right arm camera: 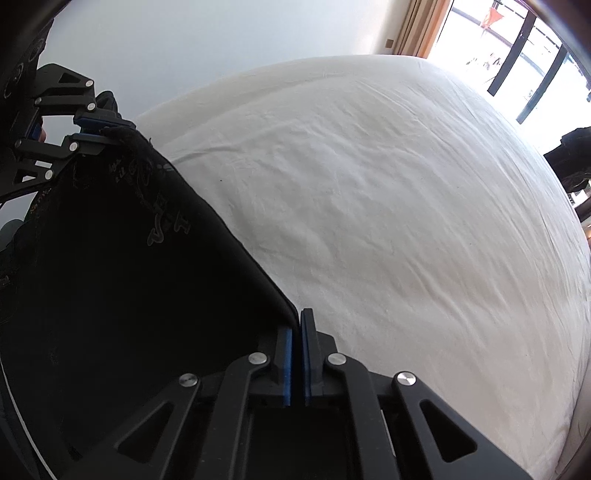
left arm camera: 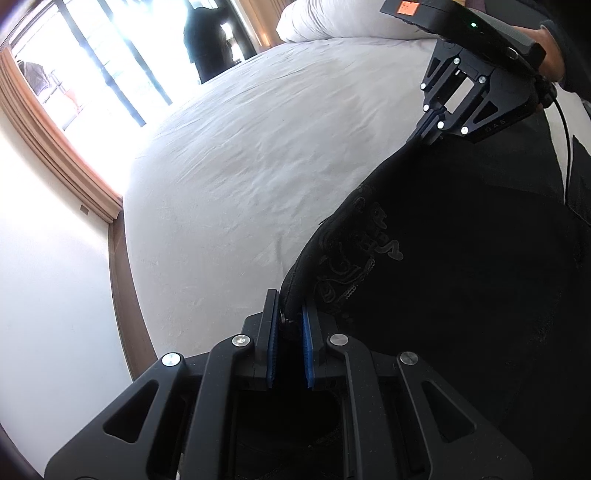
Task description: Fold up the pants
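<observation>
Grippers tilt steeply down over a white bed sheet [left arm camera: 229,177], one at each end of a taut edge of black pants [left arm camera: 443,277]. The left gripper [left arm camera: 290,350] has its blue pads [left arm camera: 306,350] drawn close with a thick bunch of black cloth pinched between them. The right gripper [right arm camera: 296,363], in its own view, has its pads nearly touching, nipping the thin corner of the cloth. In the left wrist view the right gripper [left arm camera: 424,134] shows at the upper right, pointing down and to the left, with a hand [left arm camera: 552,55] behind it on the handle and a black cable hanging from it. In the right wrist view the left gripper [right arm camera: 107,129] shows at the upper left, its fingers lying nearly level and clamped on a frayed corner of the fabric.

The pants hang lifted between the two grips, their stretched top edge running as a straight diagonal from one gripper to the other; this edge is the long line that can be seen. The cloth falls away below it, toward the holder's side, above the near part of the bed. Pale embroidered lettering [right arm camera: 162,218] runs along the fabric just under the edge, nearer the left gripper. Whether this edge is waist or hem cannot be told. A pillow [left arm camera: 332,22] lies at the far end of the bed, and a figure in dark clothes [left arm camera: 207,40] stands by the bright window.
</observation>
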Tool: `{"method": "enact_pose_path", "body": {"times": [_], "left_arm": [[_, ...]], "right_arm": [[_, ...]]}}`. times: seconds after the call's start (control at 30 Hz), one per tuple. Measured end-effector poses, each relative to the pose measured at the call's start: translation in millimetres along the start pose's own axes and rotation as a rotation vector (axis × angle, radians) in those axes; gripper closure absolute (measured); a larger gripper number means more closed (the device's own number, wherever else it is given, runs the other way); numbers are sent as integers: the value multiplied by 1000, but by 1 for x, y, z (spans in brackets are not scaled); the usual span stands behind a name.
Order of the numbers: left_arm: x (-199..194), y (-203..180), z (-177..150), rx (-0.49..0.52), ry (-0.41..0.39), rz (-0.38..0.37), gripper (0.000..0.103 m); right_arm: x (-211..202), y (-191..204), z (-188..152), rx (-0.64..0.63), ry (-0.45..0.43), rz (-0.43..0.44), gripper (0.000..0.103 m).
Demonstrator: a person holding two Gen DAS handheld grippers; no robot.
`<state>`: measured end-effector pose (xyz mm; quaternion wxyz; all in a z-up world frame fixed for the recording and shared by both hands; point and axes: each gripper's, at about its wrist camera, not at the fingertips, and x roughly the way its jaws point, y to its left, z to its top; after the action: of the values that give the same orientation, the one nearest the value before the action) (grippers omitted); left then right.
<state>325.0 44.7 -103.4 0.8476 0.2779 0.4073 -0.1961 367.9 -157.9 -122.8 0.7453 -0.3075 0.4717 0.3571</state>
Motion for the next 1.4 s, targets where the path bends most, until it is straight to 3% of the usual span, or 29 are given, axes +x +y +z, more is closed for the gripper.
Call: {"method": "enact_pose_path", "body": {"times": [0.3, 0.5, 0.77, 1.07, 1.4], "left_arm": [[-43, -13, -3, -48, -39, 17, 93], [-93, -31, -16, -45, -82, 29, 93], [-140, -67, -51, -41, -110, -1, 93], [-168, -128, -100, -19, -82, -78, 93], [-168, -185, -150, 103, -38, -141, 93]], "right_arm": [[-71, 38, -23, 35, -60, -73, 101], [-126, 76, -58, 19, -99, -100, 101], [-166, 139, -99, 5, -120, -125, 101], [-158, 192, -143, 97, -138, -96, 101], [-144, 242, -188, 128, -104, -96, 101]]}}
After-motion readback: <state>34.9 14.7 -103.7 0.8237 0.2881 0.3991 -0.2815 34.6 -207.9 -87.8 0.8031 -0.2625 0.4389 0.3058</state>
